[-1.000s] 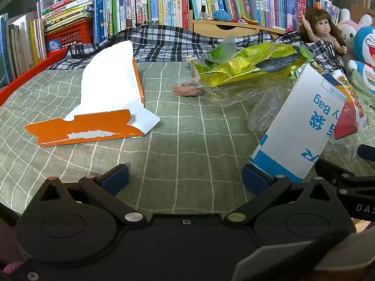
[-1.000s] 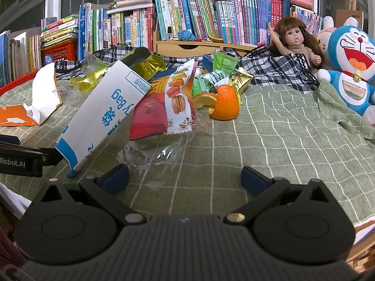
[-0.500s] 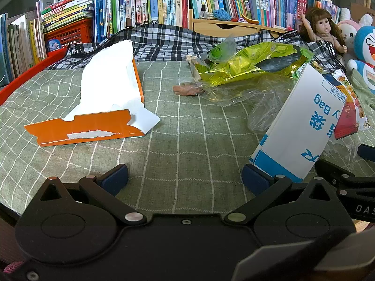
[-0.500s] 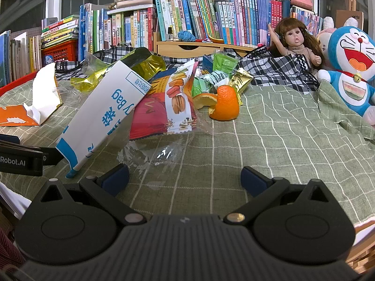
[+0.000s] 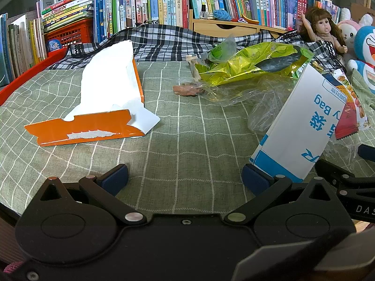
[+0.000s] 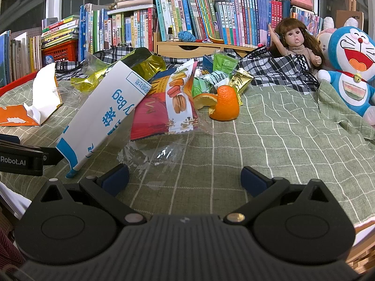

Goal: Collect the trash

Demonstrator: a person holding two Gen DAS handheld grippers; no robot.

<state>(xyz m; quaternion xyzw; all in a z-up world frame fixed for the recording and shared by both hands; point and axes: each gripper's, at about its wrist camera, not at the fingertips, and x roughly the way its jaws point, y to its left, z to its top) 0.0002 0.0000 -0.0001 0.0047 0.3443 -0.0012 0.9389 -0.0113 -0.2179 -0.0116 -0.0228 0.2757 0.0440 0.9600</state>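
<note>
Both your grippers, left gripper (image 5: 185, 175) and right gripper (image 6: 185, 175), sit spread wide and empty. Nothing looks collected yet. The white box (image 5: 302, 126) leans at your left's right fingertip; clear wrap (image 6: 154, 154) lies just ahead of your right's left finger. Further out: torn orange carton (image 5: 93, 117), snack packet (image 6: 168, 103), orange peel (image 6: 225, 104), yellow wrapper (image 5: 253, 63). No bin in view.

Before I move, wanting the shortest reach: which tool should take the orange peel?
Right. The orange peel lies ahead of the open right tool; the left tool's view doesn't show it.
</note>
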